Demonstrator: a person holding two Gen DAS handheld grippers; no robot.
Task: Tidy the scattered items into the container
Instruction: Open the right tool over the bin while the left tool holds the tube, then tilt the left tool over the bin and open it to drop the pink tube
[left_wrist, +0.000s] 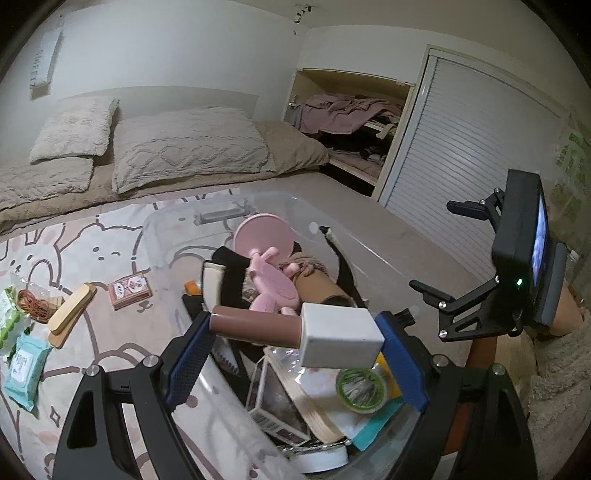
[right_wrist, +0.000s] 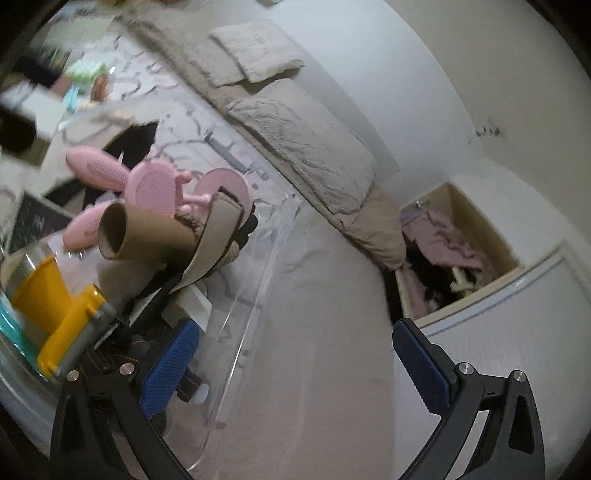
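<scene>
The bin (left_wrist: 162, 236) is clear, glossy plastic. The gripper pads (right_wrist: 168, 365) are blue with a rough dotted texture, on matt black arms with shiny metal screws. The tube (right_wrist: 147, 236) looks like matt cardboard. The pillows (left_wrist: 188, 147) are nubbly cloth; the sticks (left_wrist: 70, 314) pale wood.

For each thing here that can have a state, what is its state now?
Left gripper: shut on the tube.
Tube: capped, held level over the bin.
Right gripper: open, nothing between the pads.
Bin: lidless, nearly full.
Closet: open.
</scene>
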